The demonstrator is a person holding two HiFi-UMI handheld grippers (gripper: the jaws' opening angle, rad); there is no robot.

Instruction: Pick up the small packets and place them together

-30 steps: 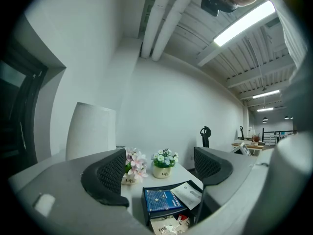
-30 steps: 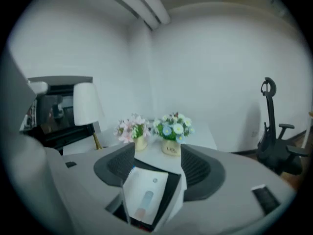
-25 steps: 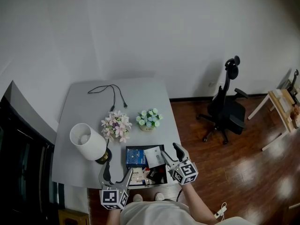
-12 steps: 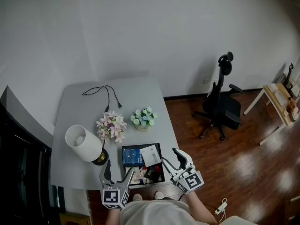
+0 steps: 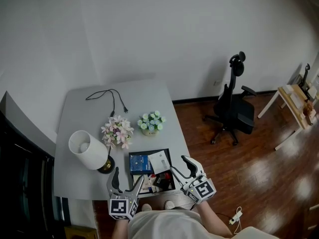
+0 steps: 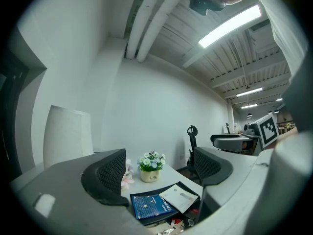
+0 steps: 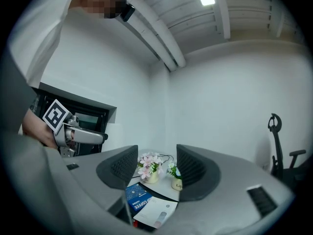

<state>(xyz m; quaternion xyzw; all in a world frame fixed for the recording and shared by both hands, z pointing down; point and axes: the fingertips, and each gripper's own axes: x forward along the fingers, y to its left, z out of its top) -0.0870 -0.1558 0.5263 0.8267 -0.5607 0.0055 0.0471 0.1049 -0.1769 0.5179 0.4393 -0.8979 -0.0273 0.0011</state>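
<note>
A black tray (image 5: 170,159) lies at the table's front edge. In it are a blue coffee packet (image 5: 138,163), a white packet (image 5: 160,161) and several small packets (image 5: 155,183) heaped at the near end. My left gripper (image 5: 126,179) hovers open at the tray's near left corner, holding nothing. My right gripper (image 5: 180,166) hovers open just off the tray's right side, also with nothing in it. The left gripper view shows the blue packet (image 6: 151,205), the white packet (image 6: 180,197) and small packets (image 6: 178,223) below the open left gripper (image 6: 159,173). The right gripper (image 7: 155,169) looks over the blue packet (image 7: 137,196).
A white-shaded lamp (image 5: 89,151) stands left of the tray. Pink flowers (image 5: 118,132) and a pot of blue-white flowers (image 5: 151,122) sit behind it, with a black cable (image 5: 107,98) farther back. An office chair (image 5: 233,111) stands on the wooden floor to the right.
The head view has shifted a little, so the table sits further left in the frame. My right gripper has drawn slightly back toward me. The left gripper has barely moved.
</note>
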